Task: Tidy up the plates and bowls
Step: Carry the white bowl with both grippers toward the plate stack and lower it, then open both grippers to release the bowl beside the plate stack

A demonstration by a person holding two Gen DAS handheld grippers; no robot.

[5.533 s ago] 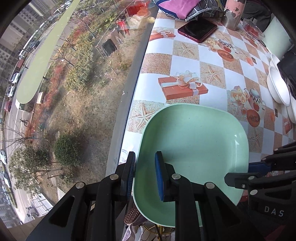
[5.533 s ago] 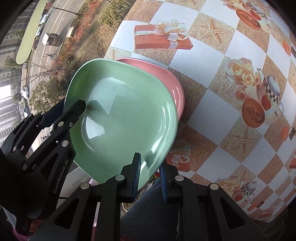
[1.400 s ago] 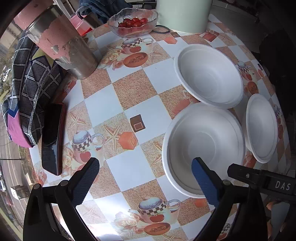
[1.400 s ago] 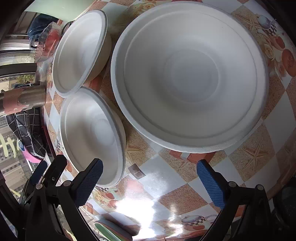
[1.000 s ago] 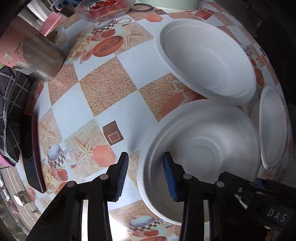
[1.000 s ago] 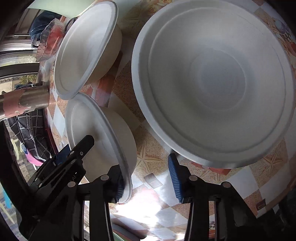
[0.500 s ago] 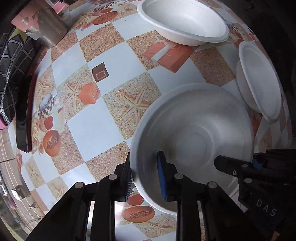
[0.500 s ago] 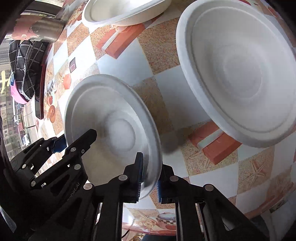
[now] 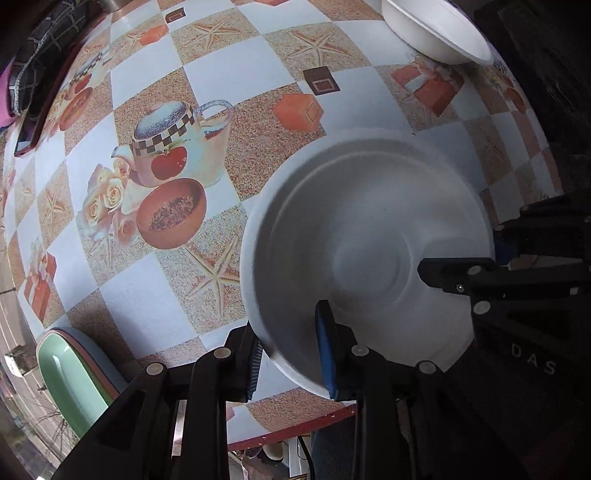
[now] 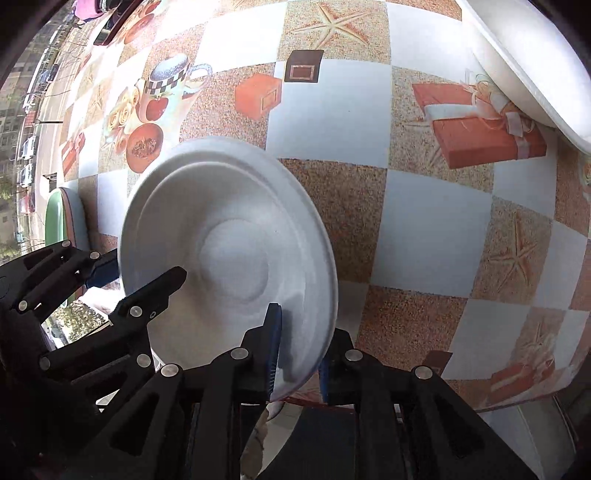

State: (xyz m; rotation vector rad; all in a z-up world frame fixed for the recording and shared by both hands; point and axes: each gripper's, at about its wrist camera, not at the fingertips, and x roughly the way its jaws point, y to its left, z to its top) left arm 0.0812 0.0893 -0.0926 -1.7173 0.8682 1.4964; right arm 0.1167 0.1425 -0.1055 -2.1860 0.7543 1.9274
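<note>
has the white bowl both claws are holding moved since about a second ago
Yes. The white bowl sat close beside the other white bowl then; now that one is far off at the table's back, and the held bowl is near the front edge by the green plate.

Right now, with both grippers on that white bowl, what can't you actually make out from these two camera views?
- Underside of the white bowl: hidden by the bowl itself in both views, so any gap to the table is unclear.
- Pink plate under the green plate: only an edge shows, left wrist view.
- Second white bowl: cut off by the frame edge, right wrist view.
- Right gripper outer pad: hidden behind the bowl's rim.
- Left gripper: the bowl's edge there is motion-blurred.
</note>
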